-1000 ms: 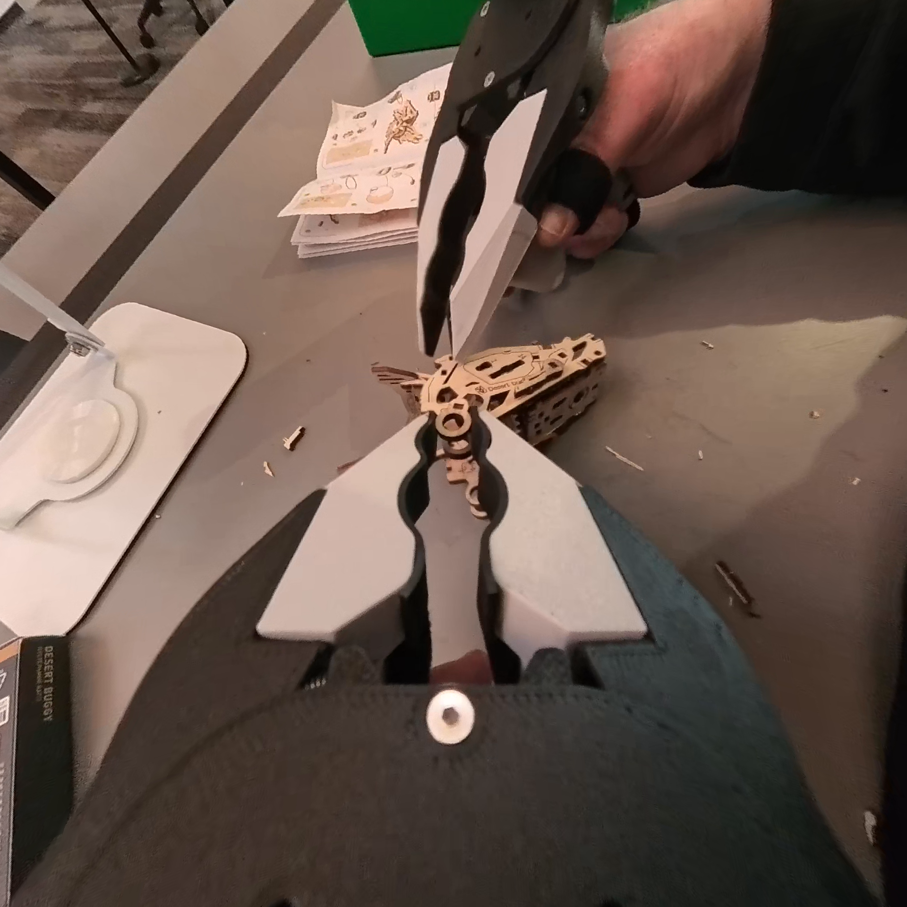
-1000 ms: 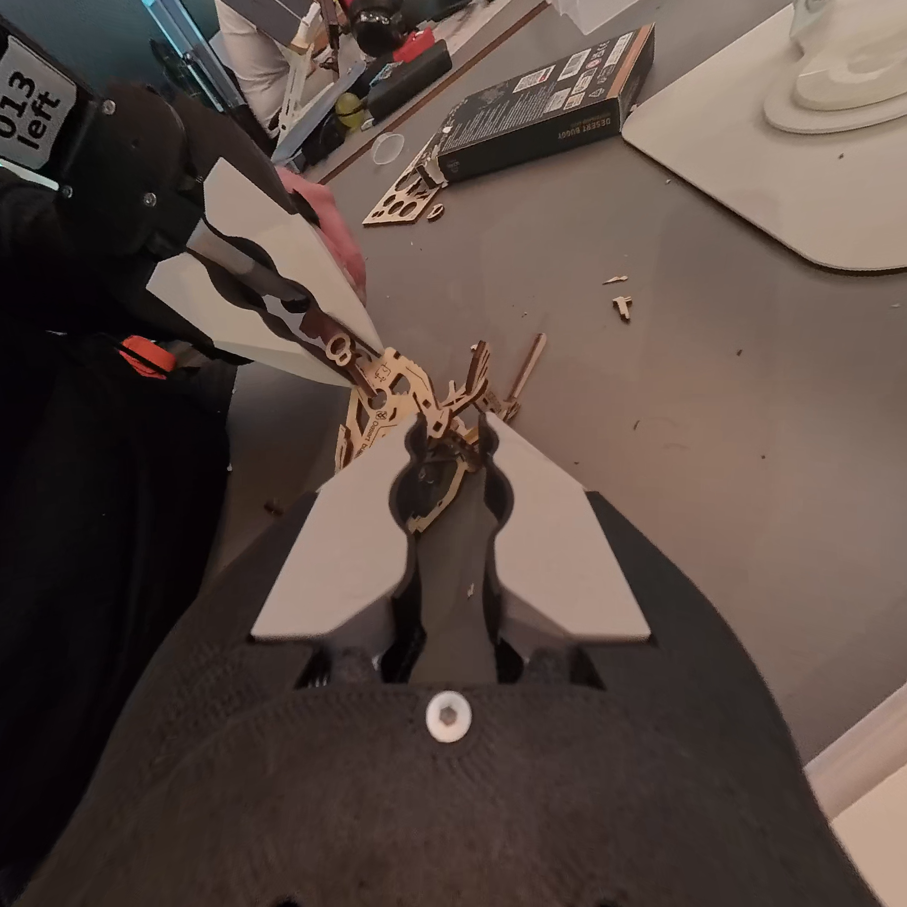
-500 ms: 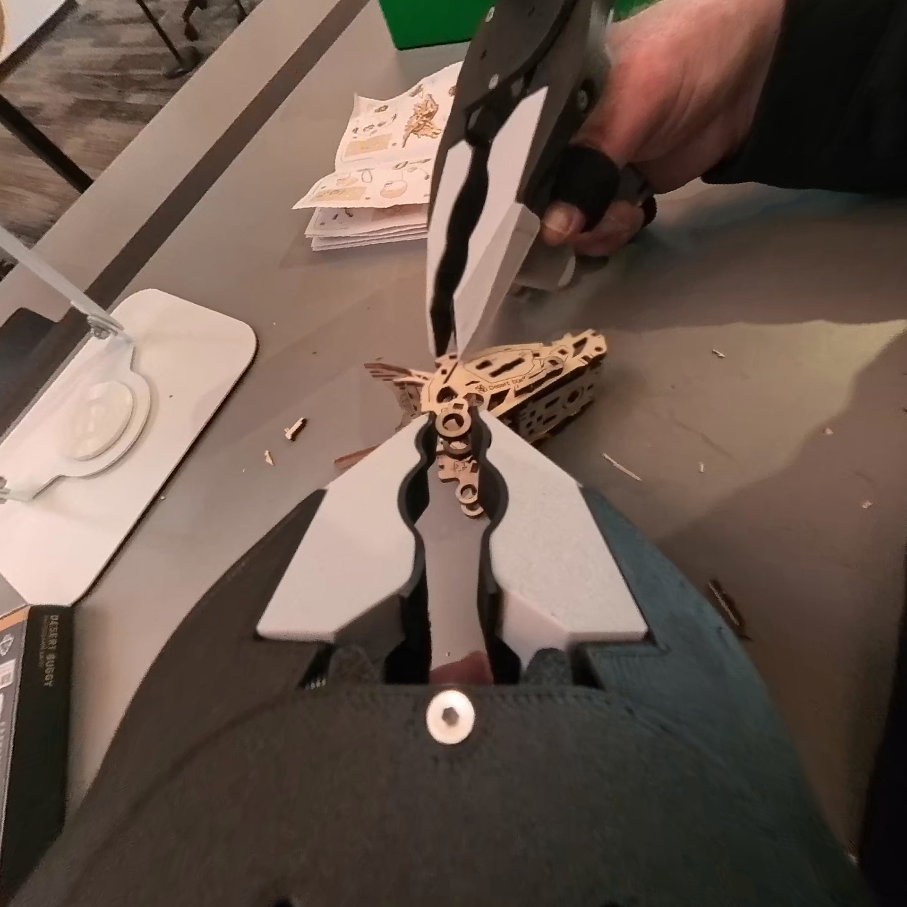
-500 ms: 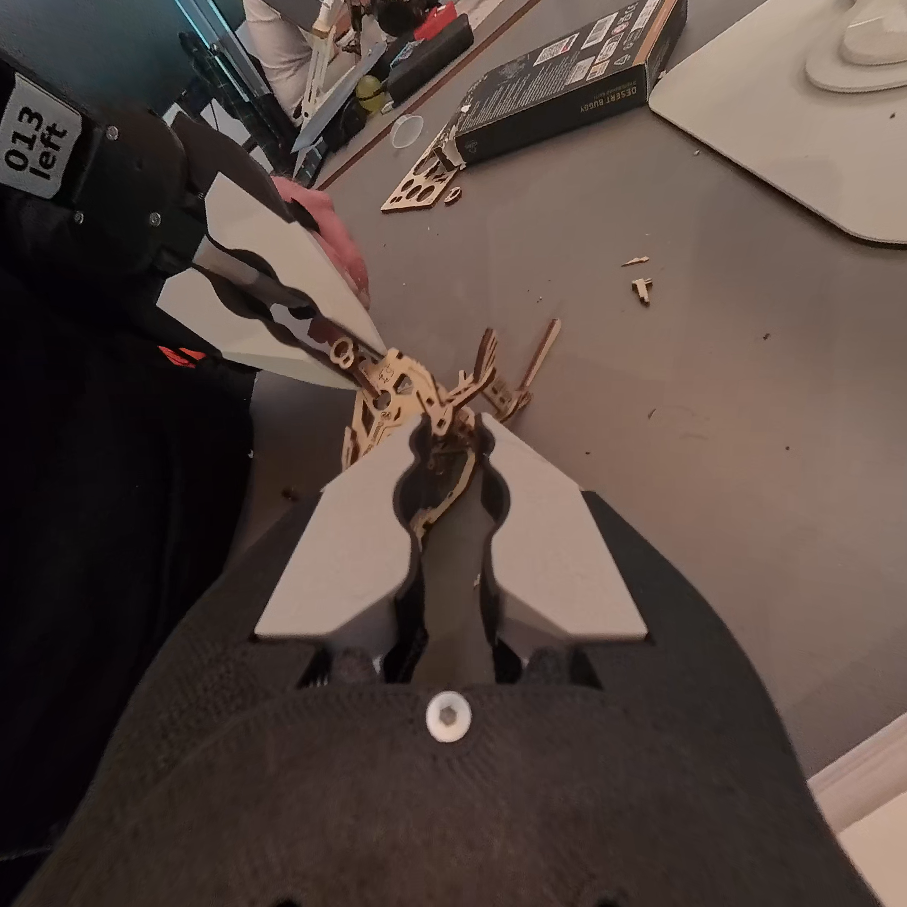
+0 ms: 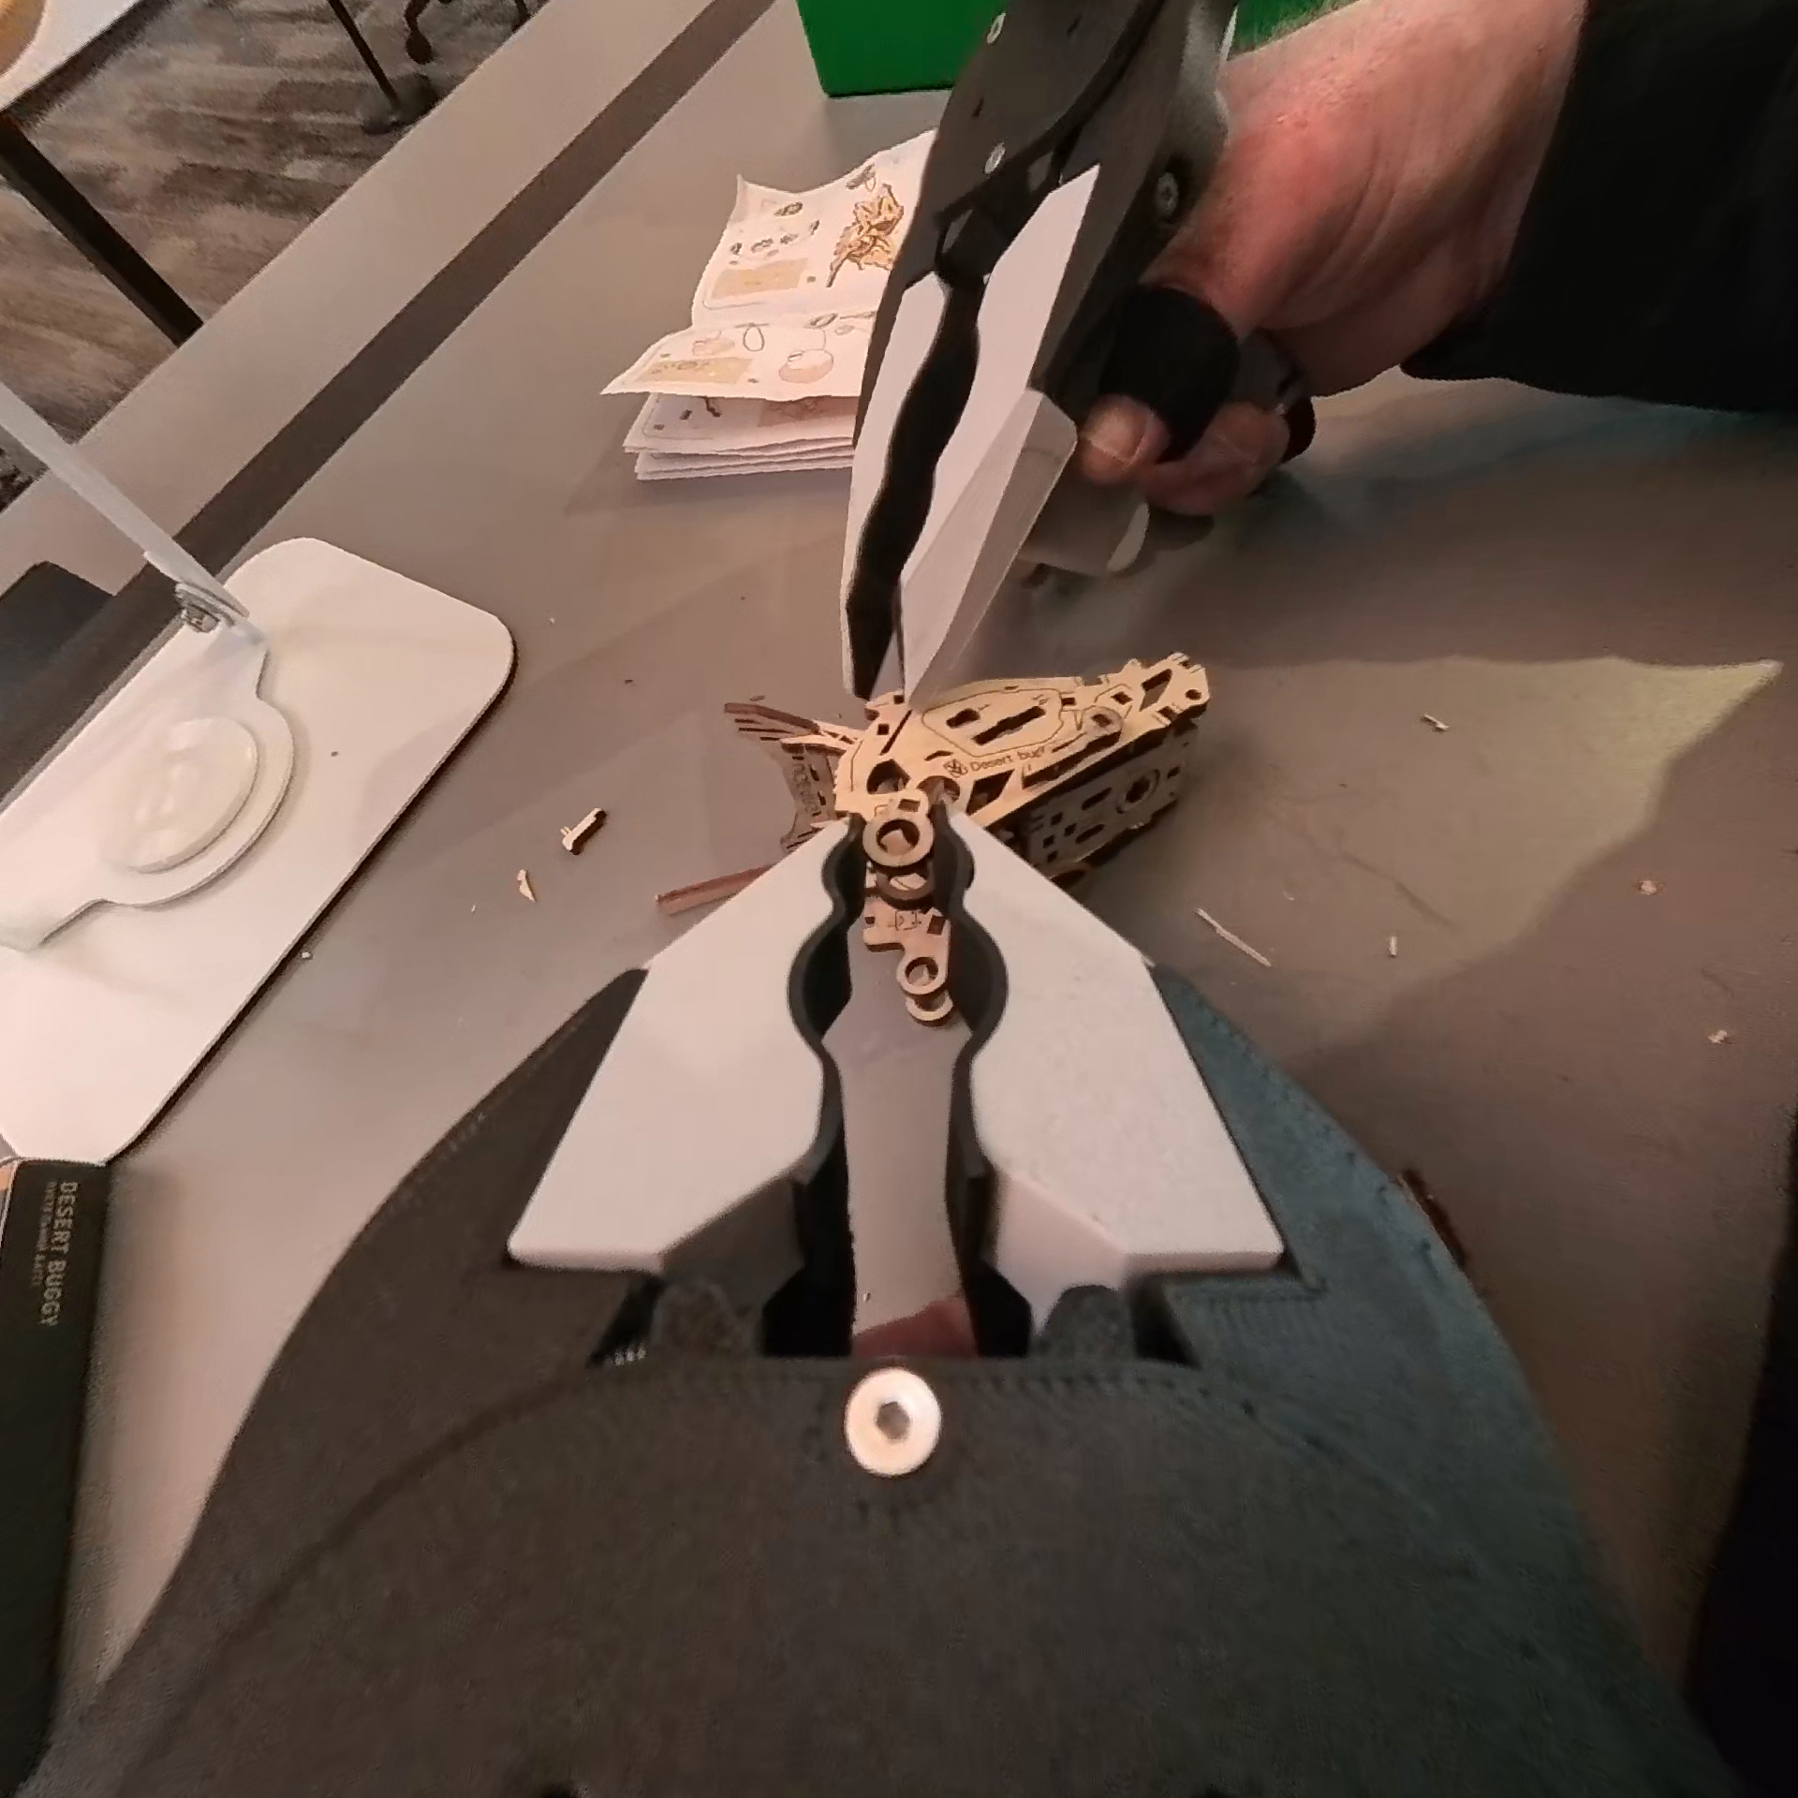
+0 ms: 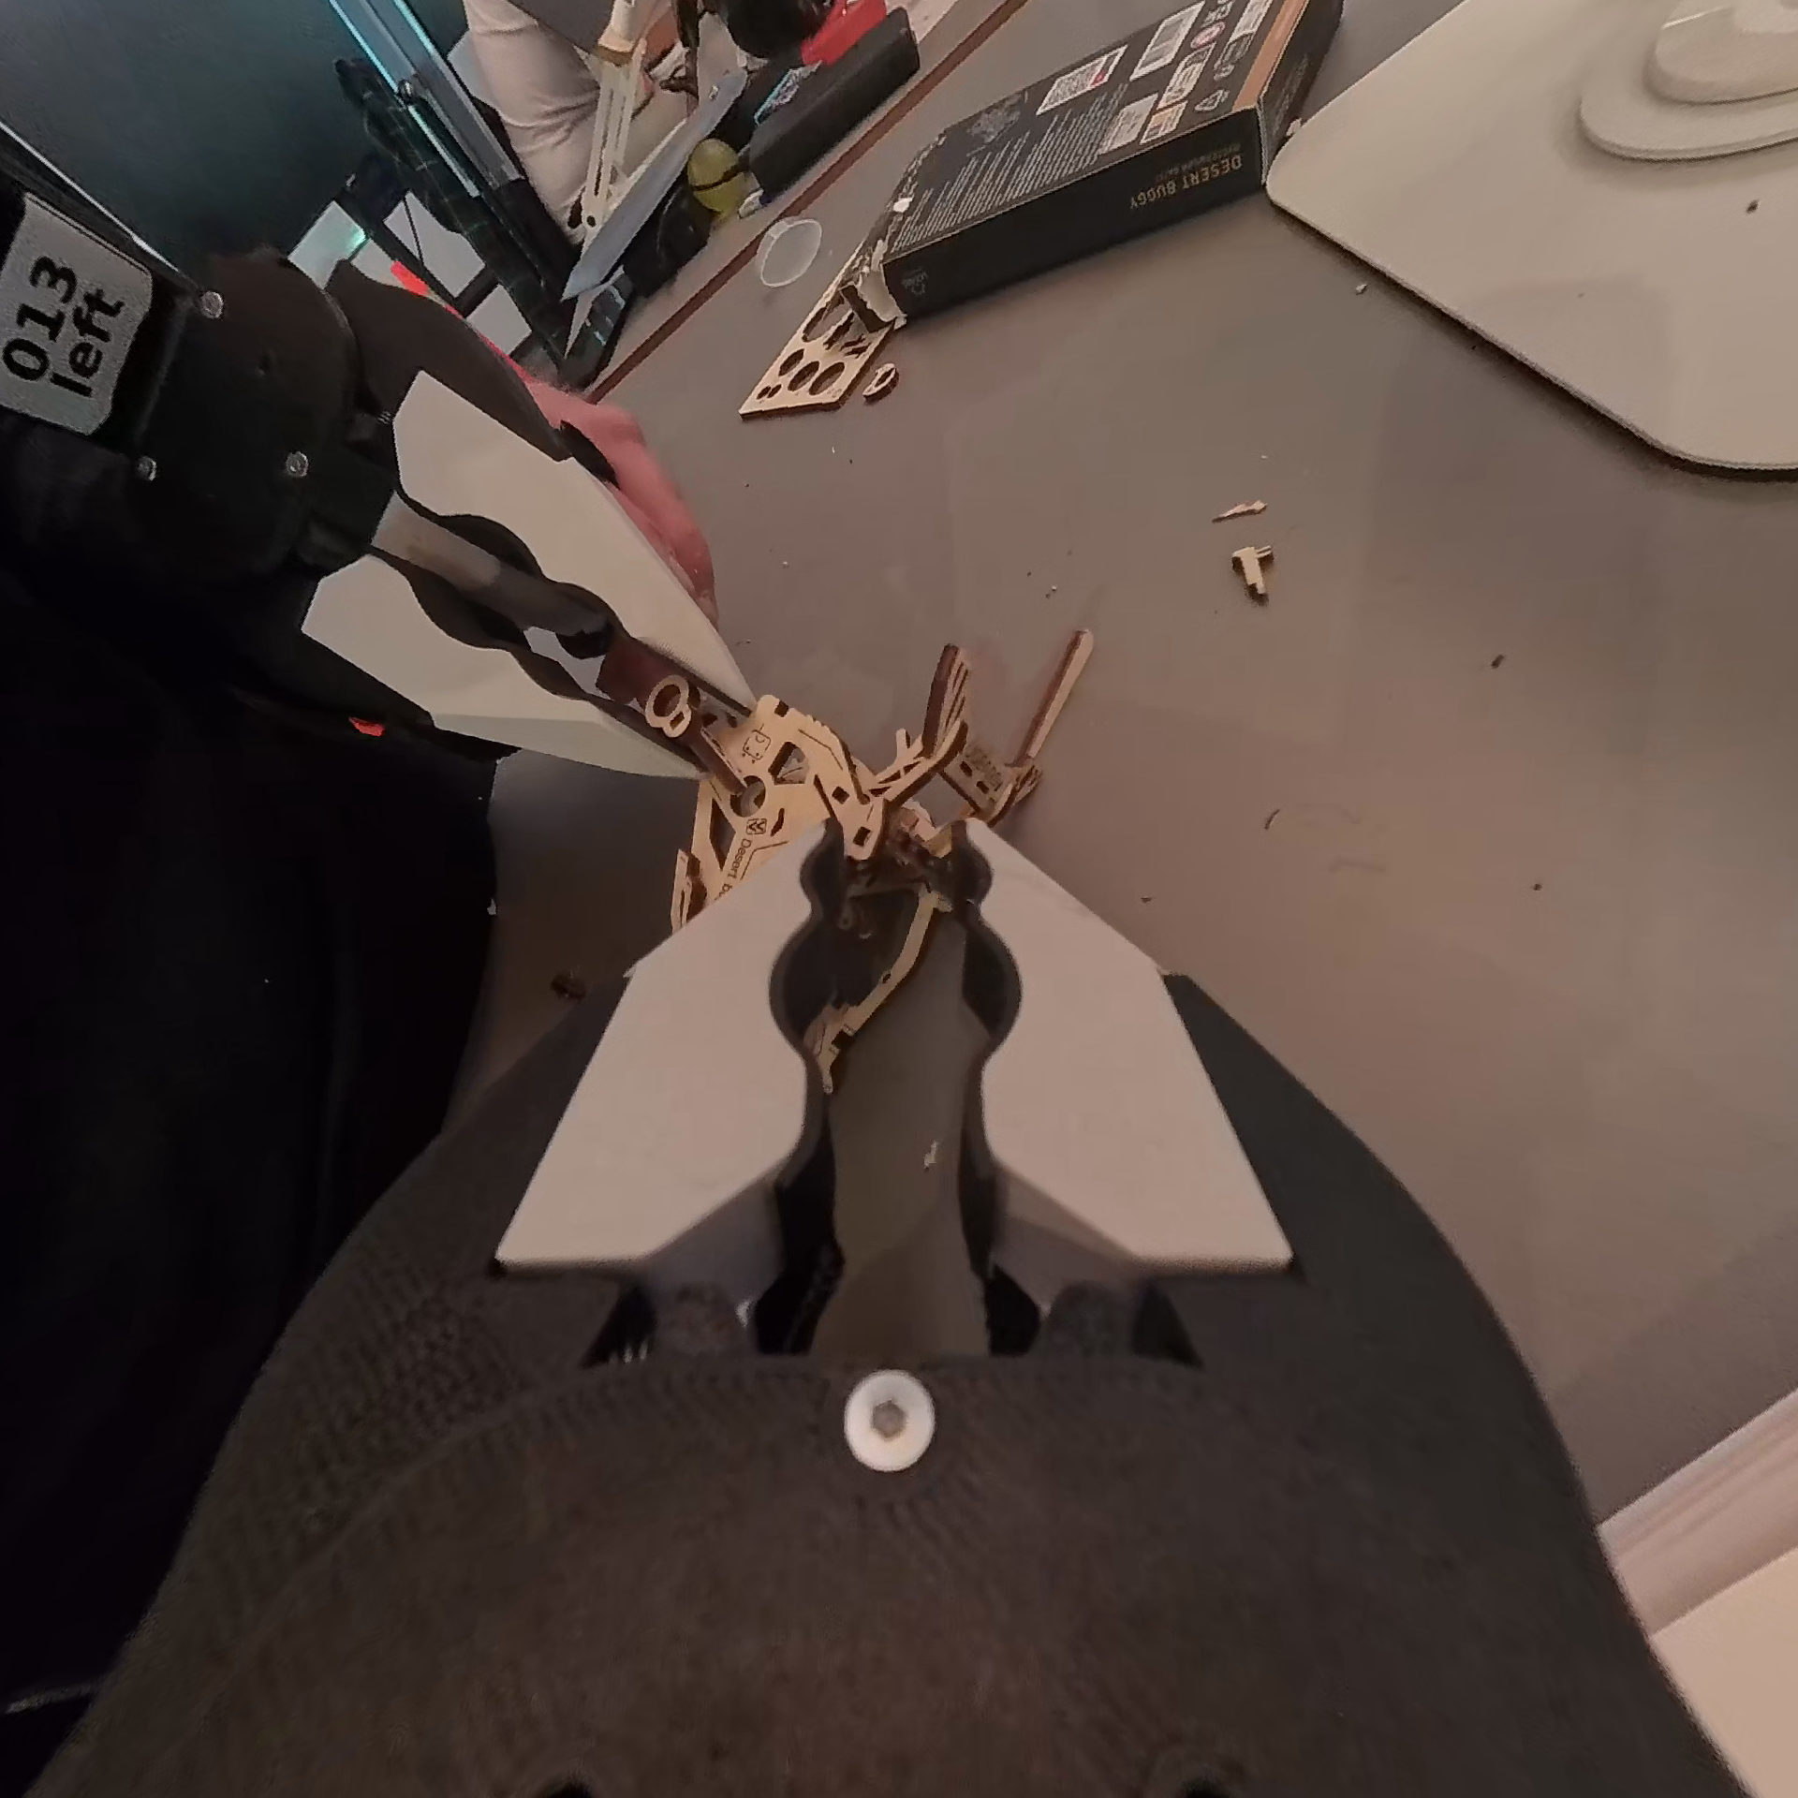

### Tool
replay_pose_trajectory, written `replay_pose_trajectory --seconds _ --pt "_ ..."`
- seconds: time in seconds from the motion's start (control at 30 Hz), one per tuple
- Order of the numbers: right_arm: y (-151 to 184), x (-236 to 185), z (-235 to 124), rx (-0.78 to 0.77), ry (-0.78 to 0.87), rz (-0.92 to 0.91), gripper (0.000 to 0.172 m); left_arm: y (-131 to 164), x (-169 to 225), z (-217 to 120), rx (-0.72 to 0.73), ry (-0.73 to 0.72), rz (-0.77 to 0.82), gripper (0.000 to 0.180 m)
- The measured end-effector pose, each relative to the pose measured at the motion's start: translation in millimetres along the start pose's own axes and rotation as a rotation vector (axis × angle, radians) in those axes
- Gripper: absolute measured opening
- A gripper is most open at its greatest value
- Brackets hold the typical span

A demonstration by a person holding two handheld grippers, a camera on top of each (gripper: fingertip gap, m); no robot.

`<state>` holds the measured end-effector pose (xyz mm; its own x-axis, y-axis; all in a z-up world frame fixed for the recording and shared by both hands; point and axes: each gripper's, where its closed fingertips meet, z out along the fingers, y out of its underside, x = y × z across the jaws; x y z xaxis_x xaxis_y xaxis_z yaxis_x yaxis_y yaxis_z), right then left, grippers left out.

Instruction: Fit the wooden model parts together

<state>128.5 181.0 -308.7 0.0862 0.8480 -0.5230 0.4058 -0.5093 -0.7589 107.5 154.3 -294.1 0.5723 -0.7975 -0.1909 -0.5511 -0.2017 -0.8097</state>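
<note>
1. Fingers (image 5: pixel 1012 905) on my left gripper (image 5: pixel 900 837) pinch a small wooden part (image 5: pixel 910 924) with ring-shaped ends; its front ring sits right at the tips and touches the model (image 5: pixel 1022 769).
2. My right gripper (image 6: pixel 895 837) has its fingers (image 6: pixel 739 934) closed on the front end of the model, with lattice pieces wedged between the pads.
3. From the left view, that right gripper (image 5: pixel 876 671) comes down steeply from above, its tips meeting the model's top plate at the near-left corner, with a hand (image 5: pixel 1362 195) on its handle.
4. From the right view, the left gripper (image 6: pixel 701 730) reaches in from the left, holding the ringed part against the model's flat plate.
5. I see the model resting on the grey desk (image 5: pixel 1459 876), roughly at its middle, its thin wing-like pieces (image 6: pixel 949 701) sticking up and away.
6. Wood chips (image 5: pixel 584 832) lie scattered on the desk around it.
7. A white pad (image 5: pixel 389 701) lies to the left in the left view, and a folded leaflet (image 5: pixel 759 370) lies beyond the model.
8. A black box (image 6: pixel 1099 156) lies past the model in the right view, with a punched-out wooden sheet (image 6: pixel 808 370) just beside it.
</note>
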Motion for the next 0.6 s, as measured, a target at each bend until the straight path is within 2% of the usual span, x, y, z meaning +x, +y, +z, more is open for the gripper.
replay_pose_trajectory --seconds 0.23,0.47,0.6 --pt "2.4 -2.0 1.0 -0.011 0.008 -0.002 0.020 0.2 0.0 -0.5 0.020 -0.029 0.001 0.011" --pt "3.5 -6.9 0.8 -0.002 0.025 0.035 0.033 -3.7 -1.1 -3.1 0.059 -0.084 -0.012 0.011" --pt "6.6 -11.9 -1.7 0.002 0.035 0.061 0.028 -5.0 1.1 -2.1 0.079 -0.076 -0.024 0.011"
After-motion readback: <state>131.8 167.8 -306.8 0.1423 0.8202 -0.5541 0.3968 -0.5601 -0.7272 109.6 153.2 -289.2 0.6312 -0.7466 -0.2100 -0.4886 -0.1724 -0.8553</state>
